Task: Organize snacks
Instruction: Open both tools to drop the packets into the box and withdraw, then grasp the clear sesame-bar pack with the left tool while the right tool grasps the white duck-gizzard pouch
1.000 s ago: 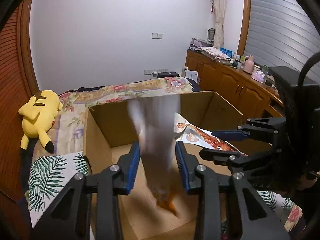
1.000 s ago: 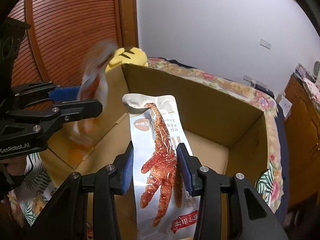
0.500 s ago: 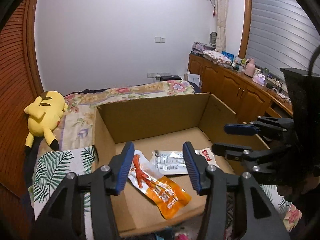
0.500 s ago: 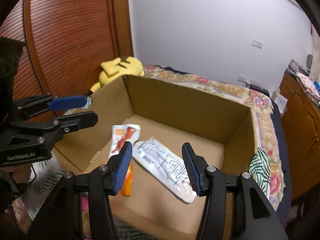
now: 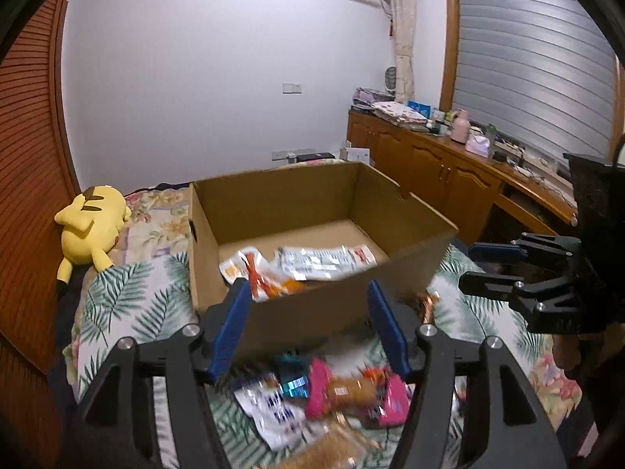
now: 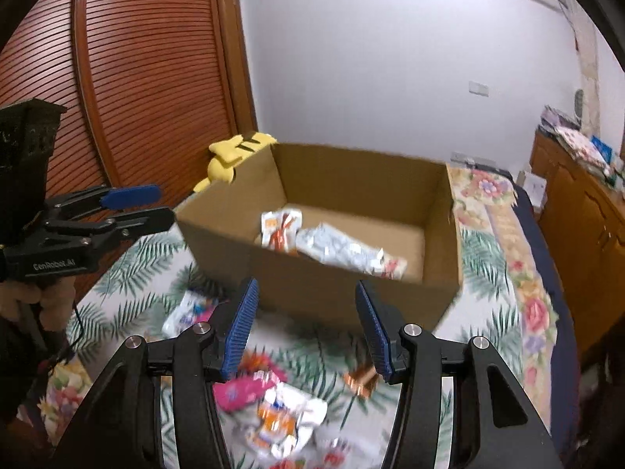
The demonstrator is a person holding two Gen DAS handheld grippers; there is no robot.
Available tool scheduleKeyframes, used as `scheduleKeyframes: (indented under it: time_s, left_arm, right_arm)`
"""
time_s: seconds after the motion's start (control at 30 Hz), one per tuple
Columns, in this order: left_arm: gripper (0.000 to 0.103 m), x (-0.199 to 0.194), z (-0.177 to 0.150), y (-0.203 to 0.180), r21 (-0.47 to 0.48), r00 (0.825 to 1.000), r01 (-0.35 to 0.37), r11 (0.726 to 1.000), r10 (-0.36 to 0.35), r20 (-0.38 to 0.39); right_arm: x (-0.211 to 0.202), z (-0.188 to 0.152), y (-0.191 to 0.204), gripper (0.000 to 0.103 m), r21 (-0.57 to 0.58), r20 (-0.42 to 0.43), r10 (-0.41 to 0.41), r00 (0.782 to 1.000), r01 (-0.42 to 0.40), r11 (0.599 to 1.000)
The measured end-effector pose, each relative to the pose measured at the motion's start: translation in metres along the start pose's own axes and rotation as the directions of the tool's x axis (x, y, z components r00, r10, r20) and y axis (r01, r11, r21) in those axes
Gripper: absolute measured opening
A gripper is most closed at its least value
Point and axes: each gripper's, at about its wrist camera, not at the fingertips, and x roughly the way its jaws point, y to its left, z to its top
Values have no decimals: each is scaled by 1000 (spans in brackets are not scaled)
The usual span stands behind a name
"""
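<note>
An open cardboard box (image 5: 332, 308) (image 6: 312, 281) stands on the bed. Inside lie an orange chicken-feet packet (image 5: 258, 273) (image 6: 279, 228) and a silver packet (image 5: 324, 260) (image 6: 343, 250). Several loose snack packets lie on the bedspread in front of the box, among them a pink one (image 5: 351, 391) (image 6: 244, 389) and a white one (image 5: 269, 406) (image 6: 285, 422). My left gripper (image 5: 308, 328) is open and empty, above the loose snacks. My right gripper (image 6: 308, 330) is open and empty, in front of the box.
A yellow plush toy (image 5: 90, 226) (image 6: 234, 152) lies on the bed left of the box. A wooden slatted door (image 6: 136, 78) is on the left. A wooden cabinet (image 5: 449, 179) with clutter runs along the right wall. A small copper-coloured packet (image 6: 361, 381) lies right of the pile.
Both grippers let go of their packets, which now lie in the box. Both grippers have opened wider and pulled back from the box to above the loose snacks.
</note>
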Motion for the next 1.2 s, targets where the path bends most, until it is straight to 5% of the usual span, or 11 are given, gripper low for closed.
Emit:
scheduleKeyframes:
  time_s: [0.4,0.63,1.2]
  left_arm:
    - [66,-6,-70,-18,-7,997,-20,1000,19,-72]
    - [66,1,-97,-17,9,992,-42,999,43,-119]
    - [66,16,-123,-16,44,980,-73,996,80,-181]
  right_arm:
    - [-9,-81,-1,53,92,-76,-57,995,64,994]
    - [-4,-113,-12,63,152,-108,-97,989,113,982]
    - [16,-136,-22,64,199,-161,-117,980,148,969]
